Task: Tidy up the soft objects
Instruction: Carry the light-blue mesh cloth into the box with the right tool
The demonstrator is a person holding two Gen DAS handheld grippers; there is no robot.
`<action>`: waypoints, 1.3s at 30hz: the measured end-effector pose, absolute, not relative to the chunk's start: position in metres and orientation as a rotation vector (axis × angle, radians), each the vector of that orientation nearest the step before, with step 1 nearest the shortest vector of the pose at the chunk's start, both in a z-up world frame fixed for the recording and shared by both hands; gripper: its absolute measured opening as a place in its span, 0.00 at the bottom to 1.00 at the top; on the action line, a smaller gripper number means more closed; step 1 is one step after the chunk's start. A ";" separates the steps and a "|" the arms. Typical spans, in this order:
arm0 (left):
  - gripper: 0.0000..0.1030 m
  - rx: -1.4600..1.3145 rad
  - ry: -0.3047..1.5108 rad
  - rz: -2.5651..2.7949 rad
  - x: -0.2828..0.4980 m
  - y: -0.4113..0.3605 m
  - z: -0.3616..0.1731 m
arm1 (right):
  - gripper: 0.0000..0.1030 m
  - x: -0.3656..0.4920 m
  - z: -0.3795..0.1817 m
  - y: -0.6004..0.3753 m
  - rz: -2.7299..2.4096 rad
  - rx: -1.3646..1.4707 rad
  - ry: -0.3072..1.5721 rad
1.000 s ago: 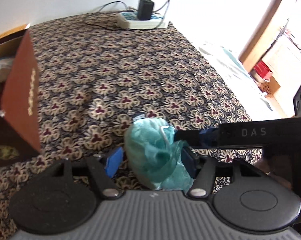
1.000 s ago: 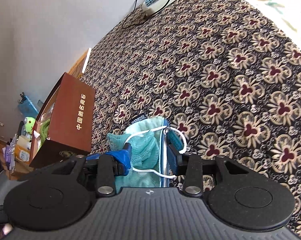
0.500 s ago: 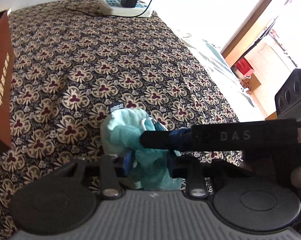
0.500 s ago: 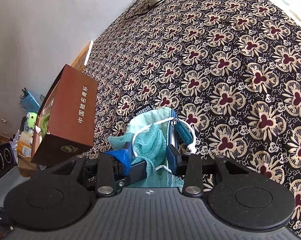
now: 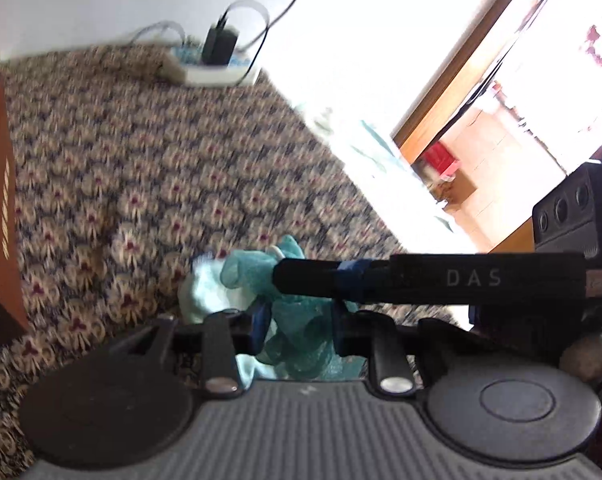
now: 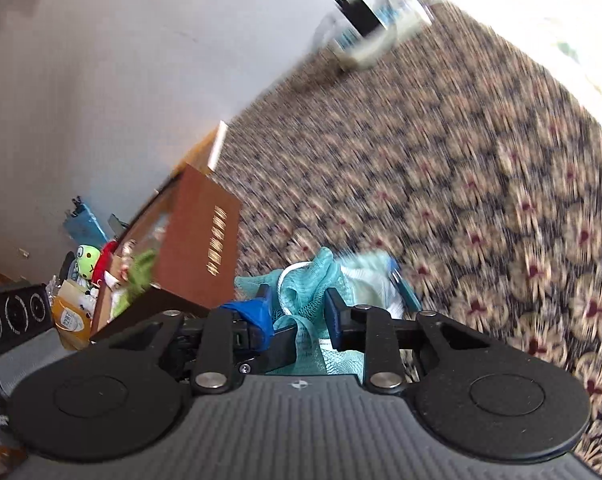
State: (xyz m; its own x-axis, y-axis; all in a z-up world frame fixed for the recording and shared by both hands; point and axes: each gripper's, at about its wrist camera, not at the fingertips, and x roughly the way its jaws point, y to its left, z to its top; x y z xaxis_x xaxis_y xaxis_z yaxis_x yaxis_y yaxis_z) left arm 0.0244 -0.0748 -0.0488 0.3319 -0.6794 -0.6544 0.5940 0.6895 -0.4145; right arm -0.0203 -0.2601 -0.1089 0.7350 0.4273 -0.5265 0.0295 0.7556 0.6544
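Both grippers have lifted a little since a second ago, and the teal mesh bundle has come up with them off the flowered bedspread. On the left gripper the jaws have just been closing, and now they pinch the teal mesh between the blue pads. On the right gripper the jaws have just been closing too, and they squeeze the same mesh, close to its white cord loop. A pale cloth pouch with a blue edge hangs with the mesh, just past the fingers. In the left view the long black finger of the right gripper crosses in front from the right. On the left stands a brown box, open on its left side, with soft toys beside it. Far away by the wall lies a white power strip with a black plug in it. Both pictures are blurry.
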 end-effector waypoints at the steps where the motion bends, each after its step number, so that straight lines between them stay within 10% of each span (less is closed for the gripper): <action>1: 0.21 -0.111 0.888 -0.839 0.025 -0.072 -0.041 | 0.09 -0.022 -0.100 -0.257 0.237 0.668 0.694; 20: 0.21 -0.138 0.569 -0.663 0.059 0.070 0.053 | 0.10 0.064 -0.010 -0.149 0.525 0.553 0.445; 39: 0.22 -0.099 0.795 -0.573 0.118 0.114 -0.033 | 0.10 0.121 -0.075 -0.073 0.465 0.486 0.664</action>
State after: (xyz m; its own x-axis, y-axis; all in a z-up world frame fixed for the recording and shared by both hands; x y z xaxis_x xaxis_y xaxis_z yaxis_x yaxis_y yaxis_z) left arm 0.1181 0.1145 -0.0328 0.5573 -0.5207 -0.6468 0.4481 0.8444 -0.2937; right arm 0.1209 -0.0735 -0.0748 0.6955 0.5482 -0.4646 -0.2486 0.7902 0.5601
